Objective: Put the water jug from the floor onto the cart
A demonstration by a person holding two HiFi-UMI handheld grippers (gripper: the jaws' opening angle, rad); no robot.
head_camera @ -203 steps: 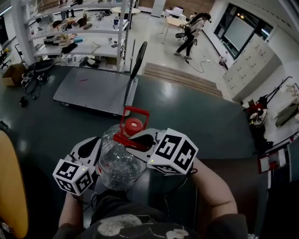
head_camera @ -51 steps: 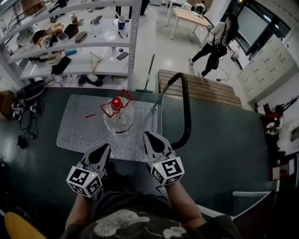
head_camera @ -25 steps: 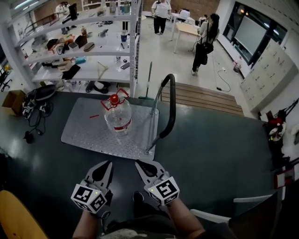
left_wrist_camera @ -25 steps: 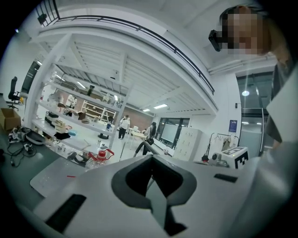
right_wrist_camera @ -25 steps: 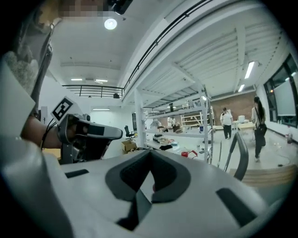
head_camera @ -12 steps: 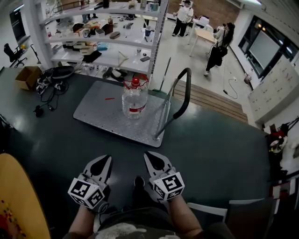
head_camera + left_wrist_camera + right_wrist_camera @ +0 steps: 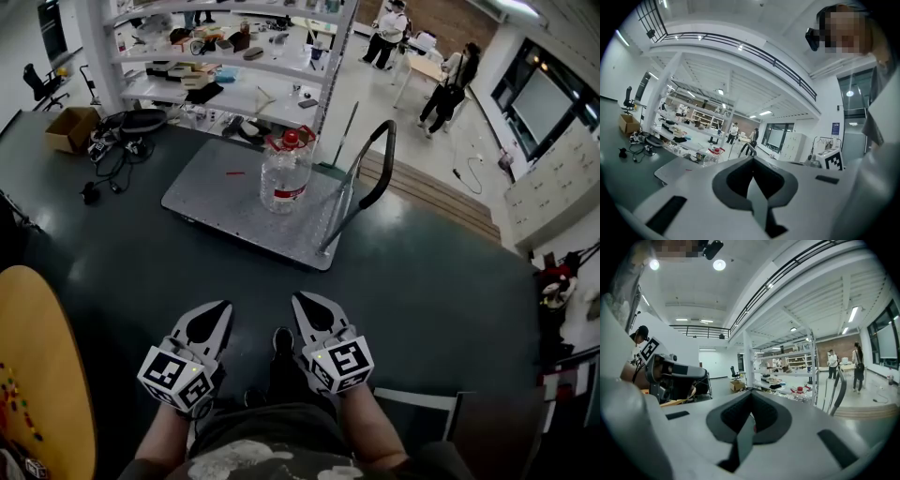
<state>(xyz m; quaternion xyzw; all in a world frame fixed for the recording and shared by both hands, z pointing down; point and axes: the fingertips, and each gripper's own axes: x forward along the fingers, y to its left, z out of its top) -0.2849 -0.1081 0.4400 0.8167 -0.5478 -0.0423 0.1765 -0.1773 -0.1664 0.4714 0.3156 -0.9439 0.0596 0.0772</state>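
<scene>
On the cart (image 7: 225, 202) deck the water jug (image 7: 286, 173) stands upright, well ahead of both grippers in the head view. The left gripper (image 7: 211, 317) and right gripper (image 7: 309, 307) sit side by side over bare floor (image 7: 422, 272), about equally far from the cart.

Left gripper view: the jaws are pressed together on nothing, and the jug (image 7: 714, 153) lies left of their line.

Right gripper view: the jaws are likewise together and empty, with the jug (image 7: 799, 392) right of their line. Only the head view shows the gap to the cart.

Open floor (image 7: 187, 272) up to cart (image 7: 220, 202), handle (image 7: 373, 178) rt of jug (image 7: 284, 173), shelves (image 7: 234, 89) behind.
</scene>
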